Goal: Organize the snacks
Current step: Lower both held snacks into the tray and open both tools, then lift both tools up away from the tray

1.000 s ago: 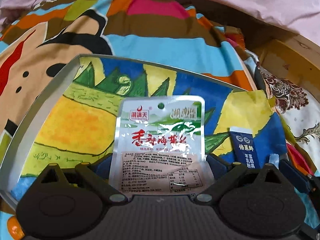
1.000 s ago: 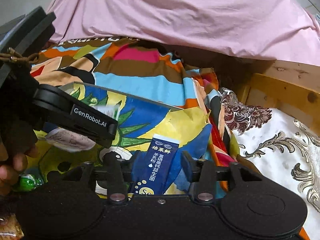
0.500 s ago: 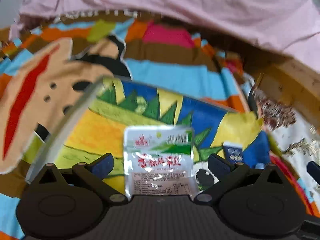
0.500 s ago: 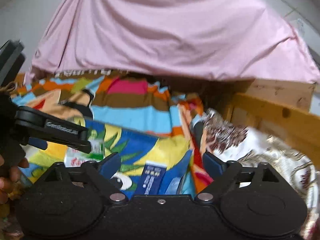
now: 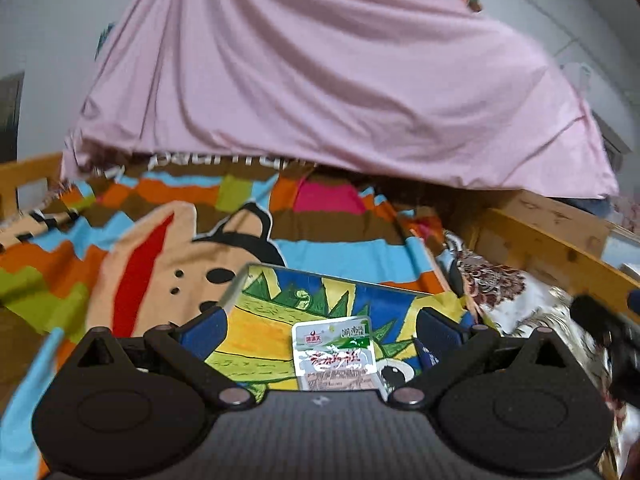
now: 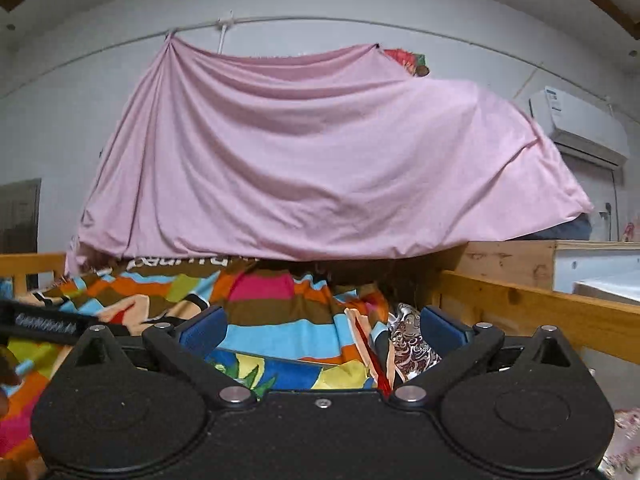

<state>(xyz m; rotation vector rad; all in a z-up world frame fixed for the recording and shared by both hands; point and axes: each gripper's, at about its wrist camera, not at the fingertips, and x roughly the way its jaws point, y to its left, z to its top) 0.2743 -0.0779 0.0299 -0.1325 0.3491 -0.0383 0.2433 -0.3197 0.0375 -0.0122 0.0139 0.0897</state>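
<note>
Both claws wide, empty: left claw [image 5: 320, 326], right claw [image 6: 322, 326]. Seaweed packet [image 5: 335, 354] in tray [image 5: 280, 312], lower centre. I'd fetch next snack low, squarely.

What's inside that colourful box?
Inside the colourful box lies a silver snack packet and, beside it, a blue sachet. The left tool's body covers the box's near part.
</note>
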